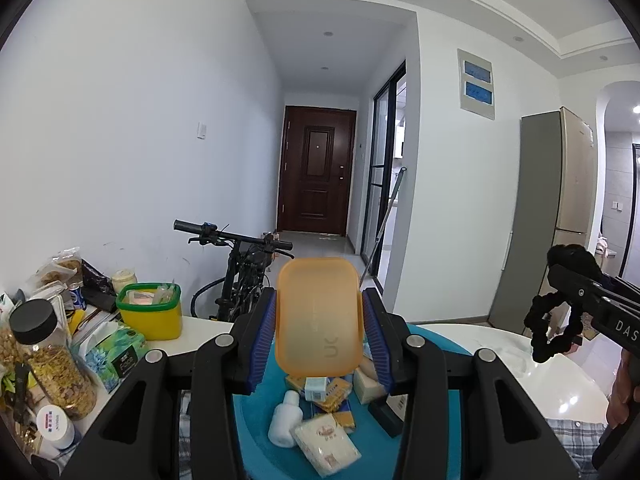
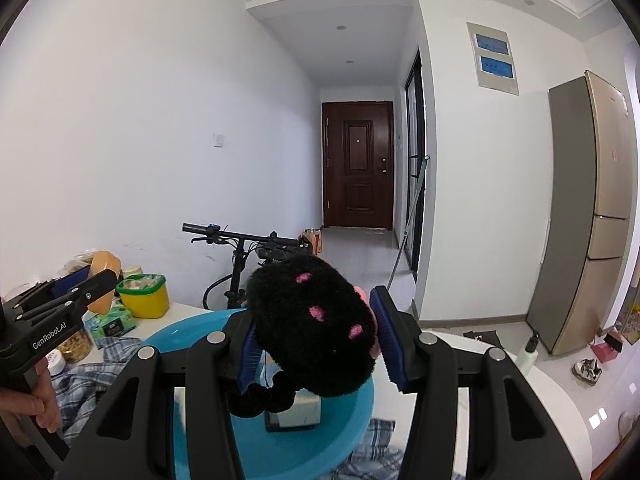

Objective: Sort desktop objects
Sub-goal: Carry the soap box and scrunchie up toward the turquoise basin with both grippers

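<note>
A: What does your left gripper (image 1: 320,332) hold?

B: Its blue pads pinch an orange translucent lid (image 1: 318,316), upright between the jaws. Directly below, at six o'clock, sits your blue basin (image 1: 256,412) on the white table (image 1: 560,376).

A: And what lies inside the basin?

B: A white bottle (image 1: 285,420) on its side, a tissue pack (image 1: 327,449) touching it, and yellow packets (image 1: 334,394) just above them.

A: Your right gripper (image 2: 316,340)?

B: Its jaws clamp a black plush hair accessory (image 2: 312,328) with pink spots, held over the same basin. A black scrunchie loop (image 1: 550,328) hangs from it, seen at three o'clock in the left view.

A: Farther out?

B: At nine o'clock of the left gripper stand a yellow bin with a green rim (image 1: 150,312), a green tissue box (image 1: 118,354) near it, and a black-capped jar of grains (image 1: 54,360). A plaid cloth (image 2: 86,376) lies beside the basin. A bicycle (image 1: 240,268) leans by the wall at eleven o'clock, a brown door (image 1: 316,168) closes the corridor at twelve, and a refrigerator (image 2: 592,208) stands at two o'clock in the right view.
</note>
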`<state>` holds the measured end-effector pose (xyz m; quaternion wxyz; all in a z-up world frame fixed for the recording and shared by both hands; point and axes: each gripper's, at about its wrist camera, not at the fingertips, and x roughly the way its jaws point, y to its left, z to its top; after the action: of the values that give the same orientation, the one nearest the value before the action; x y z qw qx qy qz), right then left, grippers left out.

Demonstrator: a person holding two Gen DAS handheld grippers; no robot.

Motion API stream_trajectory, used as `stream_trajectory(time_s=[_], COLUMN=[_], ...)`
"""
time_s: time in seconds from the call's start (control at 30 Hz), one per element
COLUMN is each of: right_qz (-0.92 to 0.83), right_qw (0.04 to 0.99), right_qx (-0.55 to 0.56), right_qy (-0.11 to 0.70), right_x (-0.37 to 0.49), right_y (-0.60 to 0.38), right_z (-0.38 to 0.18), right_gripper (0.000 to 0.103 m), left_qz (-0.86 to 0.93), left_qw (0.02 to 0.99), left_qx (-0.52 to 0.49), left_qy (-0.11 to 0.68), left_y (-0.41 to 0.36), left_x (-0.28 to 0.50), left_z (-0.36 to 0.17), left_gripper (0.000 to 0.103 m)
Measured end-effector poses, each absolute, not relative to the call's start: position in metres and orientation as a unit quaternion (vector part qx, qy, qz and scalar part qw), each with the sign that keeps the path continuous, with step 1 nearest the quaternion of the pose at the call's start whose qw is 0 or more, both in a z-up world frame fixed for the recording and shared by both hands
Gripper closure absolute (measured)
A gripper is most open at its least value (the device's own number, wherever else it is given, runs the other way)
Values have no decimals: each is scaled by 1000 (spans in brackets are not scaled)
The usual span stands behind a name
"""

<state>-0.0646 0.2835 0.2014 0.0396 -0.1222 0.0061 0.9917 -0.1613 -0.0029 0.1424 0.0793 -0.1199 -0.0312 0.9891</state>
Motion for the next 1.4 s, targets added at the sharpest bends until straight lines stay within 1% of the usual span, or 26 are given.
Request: stream_trajectory(time_s=[0.27,0.43,0.8,1.07,1.23,1.4], right_qz=[994,994,995,995,994,991], right_qw=[46,42,40,41,41,37], right_qx=[-97,-101,-90,-93,-103,-125], right_qy=[-5,-7,-9,-10,1,0], right_x=[-104,-131,-176,-203,-214,-225], right_y=[282,282,281,288,294,297], right_z=[196,196,210,213,213,218], right_gripper=[54,54,54,54,54,54], left_qz=[993,993,991,992,991,986], left_qw=[82,86,99,87,86,101], left_qx=[-86,-76,-92,-94,-100,-123], left_qy=[-9,3,-18,-20,-21,-37], left_y=[8,17,26,26,24,23], left_x=[-203,-226,-285,-317,-329,-335], left_z=[142,144,156,160,160,167], left_gripper=[58,58,58,58,58,58])
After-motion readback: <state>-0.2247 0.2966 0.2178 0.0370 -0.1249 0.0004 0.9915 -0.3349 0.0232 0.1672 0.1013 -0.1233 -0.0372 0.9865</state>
